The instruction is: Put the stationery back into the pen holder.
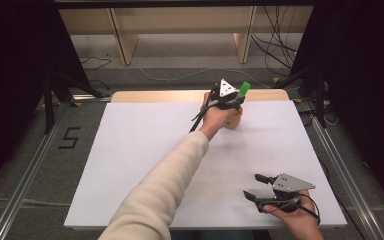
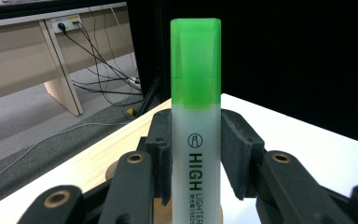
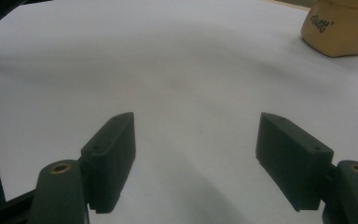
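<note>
A green-capped highlighter stands upright between the jaws of my left gripper, at the far middle of the white table. In the left gripper view both pads press the highlighter's pale barrel, cap up, so the left gripper is shut on it. Just below it sits a light wooden holder, whose rim shows under the barrel. My right gripper rests near the table's front right, open with nothing between its jaws. In the right gripper view the right gripper points across bare table toward the holder.
A strip of bare wood runs along the table's far edge. Beyond it are grey carpet with loose cables and wooden furniture legs. Metal rails flank the table on both sides.
</note>
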Demonstrator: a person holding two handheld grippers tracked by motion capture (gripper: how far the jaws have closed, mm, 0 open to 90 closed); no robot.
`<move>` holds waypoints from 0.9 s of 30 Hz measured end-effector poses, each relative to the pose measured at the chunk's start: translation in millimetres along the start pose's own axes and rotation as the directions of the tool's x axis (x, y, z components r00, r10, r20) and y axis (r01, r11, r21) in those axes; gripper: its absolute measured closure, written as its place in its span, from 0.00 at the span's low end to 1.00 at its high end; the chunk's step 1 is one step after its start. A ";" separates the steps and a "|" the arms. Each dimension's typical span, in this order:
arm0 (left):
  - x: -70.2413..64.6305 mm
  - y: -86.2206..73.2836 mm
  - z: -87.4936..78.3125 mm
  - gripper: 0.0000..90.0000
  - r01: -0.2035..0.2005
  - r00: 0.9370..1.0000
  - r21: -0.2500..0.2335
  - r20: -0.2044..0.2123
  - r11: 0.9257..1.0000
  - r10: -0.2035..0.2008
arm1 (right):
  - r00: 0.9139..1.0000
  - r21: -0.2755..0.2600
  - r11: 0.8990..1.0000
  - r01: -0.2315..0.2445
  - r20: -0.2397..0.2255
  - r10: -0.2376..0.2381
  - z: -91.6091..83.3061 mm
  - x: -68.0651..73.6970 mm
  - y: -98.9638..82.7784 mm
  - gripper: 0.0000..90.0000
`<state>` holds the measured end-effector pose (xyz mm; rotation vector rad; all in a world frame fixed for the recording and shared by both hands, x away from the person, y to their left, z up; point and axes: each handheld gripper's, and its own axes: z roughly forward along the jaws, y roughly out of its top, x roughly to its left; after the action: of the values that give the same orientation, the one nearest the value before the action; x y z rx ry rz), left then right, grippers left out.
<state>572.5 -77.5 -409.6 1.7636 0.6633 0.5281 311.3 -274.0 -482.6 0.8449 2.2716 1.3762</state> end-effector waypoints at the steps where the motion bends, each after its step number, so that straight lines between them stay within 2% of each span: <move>1: 0.3 -0.5 0.6 0.74 0.000 1.000 0.000 0.000 1.000 0.000 | 1.000 0.000 1.000 0.001 0.000 -0.001 -0.1 0.0 0.0 0.32; 14: 4.7 -6.3 5.7 0.74 0.004 1.000 0.007 -0.009 1.000 -0.004 | 1.000 0.001 1.000 0.001 -0.001 -0.001 0.0 0.1 0.0 0.32; 27: 2.7 -8.6 11.2 0.74 0.006 1.000 0.007 -0.002 1.000 -0.006 | 1.000 0.002 1.000 0.002 -0.001 -0.002 -0.1 0.3 0.0 0.32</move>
<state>580.4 -81.7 -420.9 1.7672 0.6731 0.5242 311.1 -273.8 -482.5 0.8423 2.2747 1.3741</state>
